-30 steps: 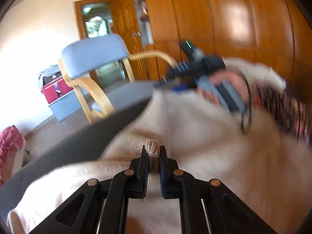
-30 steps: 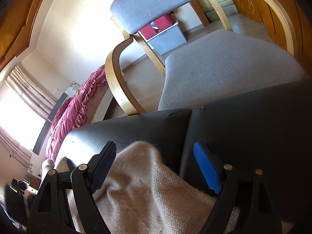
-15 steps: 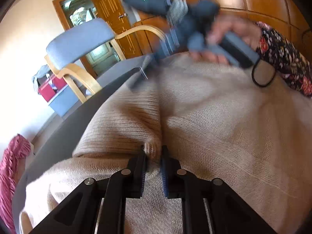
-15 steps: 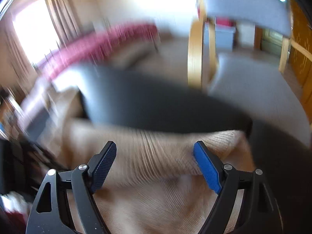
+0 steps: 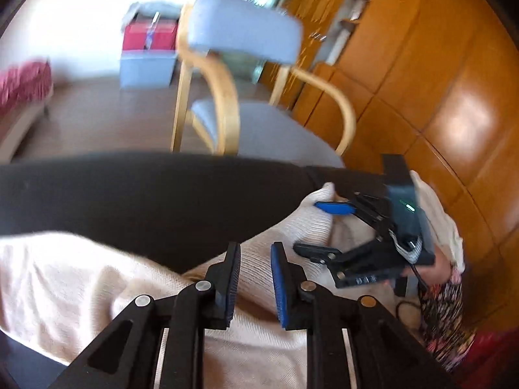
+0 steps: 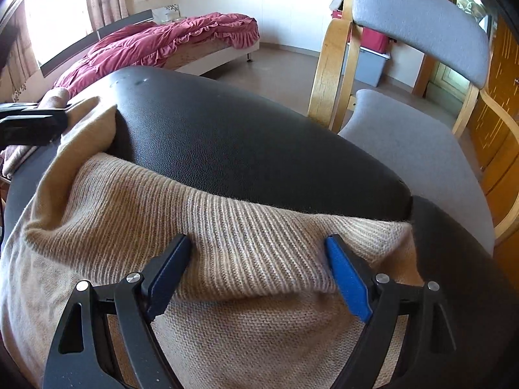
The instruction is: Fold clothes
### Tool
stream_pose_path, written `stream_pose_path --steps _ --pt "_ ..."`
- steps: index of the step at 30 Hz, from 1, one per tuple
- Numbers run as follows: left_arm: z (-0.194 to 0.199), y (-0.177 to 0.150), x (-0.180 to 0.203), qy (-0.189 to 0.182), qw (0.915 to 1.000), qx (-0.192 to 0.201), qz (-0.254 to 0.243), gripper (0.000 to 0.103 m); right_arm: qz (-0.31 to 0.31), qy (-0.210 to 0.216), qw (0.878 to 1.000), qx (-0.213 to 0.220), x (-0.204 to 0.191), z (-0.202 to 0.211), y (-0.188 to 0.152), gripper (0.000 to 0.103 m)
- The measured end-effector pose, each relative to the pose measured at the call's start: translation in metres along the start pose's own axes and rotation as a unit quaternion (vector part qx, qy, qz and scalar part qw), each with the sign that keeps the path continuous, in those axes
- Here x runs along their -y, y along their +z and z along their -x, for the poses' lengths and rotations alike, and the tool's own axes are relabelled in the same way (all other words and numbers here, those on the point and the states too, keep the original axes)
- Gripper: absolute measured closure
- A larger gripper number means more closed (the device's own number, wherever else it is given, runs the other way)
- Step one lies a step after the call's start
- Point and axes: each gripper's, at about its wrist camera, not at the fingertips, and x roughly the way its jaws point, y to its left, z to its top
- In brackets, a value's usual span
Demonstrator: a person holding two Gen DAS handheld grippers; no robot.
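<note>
The beige knit sweater [image 6: 246, 249] lies spread over a black padded surface [image 6: 246, 149], its ribbed hem running along the far edge of the cloth, right up against the black leather.

The right gripper [image 6: 259, 269] hangs over that hem with its jaws spread wide, the blue pads [image 6: 348, 280] standing either side of the ribbed band, the tips touching the cloth but nothing pinched between them. In the left wrist view the same right gripper [image 5: 319, 227] shows at the right, a hand [image 5: 441, 265] wrapped round its handle and a flowered sleeve [image 5: 444, 321] behind it.

The left gripper [image 5: 254, 278] sits low over the near part of the sweater [image 5: 74, 288]. Its jaws have just been opening and now stand at a narrow gap, with a strip of knit visible through the gap but lying free below, not clamped by the pads. The picture here is smeared, so finer detail is lost.

Beyond the black surface stands a wooden armchair [image 6: 418, 142] with grey cushions. Far left is a bed [image 6: 181, 39] under a rumpled red quilt, and behind the chair a red box [image 5: 150, 34] rests on a grey bin. Polished wooden panelling [image 5: 447, 90] fills the right side.
</note>
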Motion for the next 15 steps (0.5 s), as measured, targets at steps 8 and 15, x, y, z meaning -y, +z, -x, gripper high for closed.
stream_pose_path --steps 8,15 --pt "-0.058 0.001 -0.025 0.024 0.9898 -0.086 0.111 0.085 0.005 -0.004 1.000 0.002 -0.003 0.000 -0.001 0.016" --pt "-0.064 0.000 -0.029 0.021 0.9821 -0.082 0.168 0.082 0.008 -0.012 1.000 0.004 -0.004 -0.001 0.001 0.015"
